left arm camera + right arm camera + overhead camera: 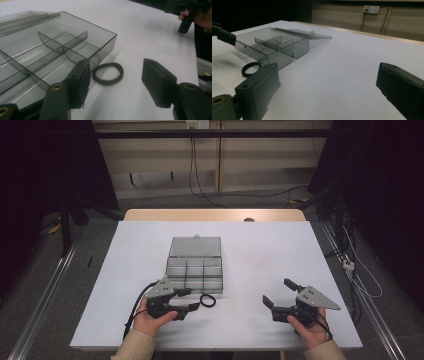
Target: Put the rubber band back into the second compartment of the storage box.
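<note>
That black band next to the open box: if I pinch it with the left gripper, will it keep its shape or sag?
The black band will likely sag: its loop lies uneven, not truly round, suggesting soft elastic. It looks thin, so probably very light. Lying flat on the white table, it shouldn't roll, but a nudge may slide it.

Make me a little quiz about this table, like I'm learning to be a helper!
1. True or false: the black ring lies inside the box.
2. Which gripper is nearer the ring? A) left B) right
3. Fill in: the box's lid is ____.

Key: 1. False, it lies on the table just outside the box. 2. A. 3. Open, lying flat behind the box.
</note>
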### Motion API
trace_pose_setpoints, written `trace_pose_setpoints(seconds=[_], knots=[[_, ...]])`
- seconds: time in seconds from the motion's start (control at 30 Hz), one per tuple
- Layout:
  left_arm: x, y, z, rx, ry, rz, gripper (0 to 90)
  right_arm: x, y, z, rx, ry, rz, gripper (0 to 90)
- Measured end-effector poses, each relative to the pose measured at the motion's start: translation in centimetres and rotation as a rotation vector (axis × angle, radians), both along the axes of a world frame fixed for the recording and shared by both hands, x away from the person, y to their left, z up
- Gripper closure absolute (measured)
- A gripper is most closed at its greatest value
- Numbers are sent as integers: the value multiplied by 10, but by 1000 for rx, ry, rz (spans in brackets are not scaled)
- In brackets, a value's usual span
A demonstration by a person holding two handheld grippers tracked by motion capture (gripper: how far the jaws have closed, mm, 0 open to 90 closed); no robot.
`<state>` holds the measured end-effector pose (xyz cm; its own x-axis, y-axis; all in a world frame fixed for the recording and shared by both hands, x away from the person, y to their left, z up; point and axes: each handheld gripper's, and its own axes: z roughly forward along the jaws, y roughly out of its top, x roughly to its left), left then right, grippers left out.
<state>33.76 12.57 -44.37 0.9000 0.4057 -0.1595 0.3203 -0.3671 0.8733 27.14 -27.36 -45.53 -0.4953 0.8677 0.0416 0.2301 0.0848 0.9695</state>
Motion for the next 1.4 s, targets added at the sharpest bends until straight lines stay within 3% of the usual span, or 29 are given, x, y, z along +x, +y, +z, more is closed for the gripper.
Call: trace_pose_setpoints(seconds=[0.4, 0.8, 0.87, 0.9, 1.17, 1.4], knots=[[3, -31, -9, 99, 40, -44, 564, -1, -1, 0, -8, -2, 0, 48], [10, -55, -20, 206, 31, -58, 705, -2, -1, 1, -20, -1, 16, 52], [10, -57, -20, 228, 24, -58, 757, -2, 0, 1, -19, -3, 19, 51], [10, -57, -20, 233, 27, -69, 848, -3, 0, 1, -18, -5, 22, 51], [8, -57, -18, 219, 66, -71, 881, -2, 0, 1, -19, -4, 29, 51], [5, -55, -14, 179, 96, -71, 882, -1, 1, 2, -21, -8, 34, 50]])
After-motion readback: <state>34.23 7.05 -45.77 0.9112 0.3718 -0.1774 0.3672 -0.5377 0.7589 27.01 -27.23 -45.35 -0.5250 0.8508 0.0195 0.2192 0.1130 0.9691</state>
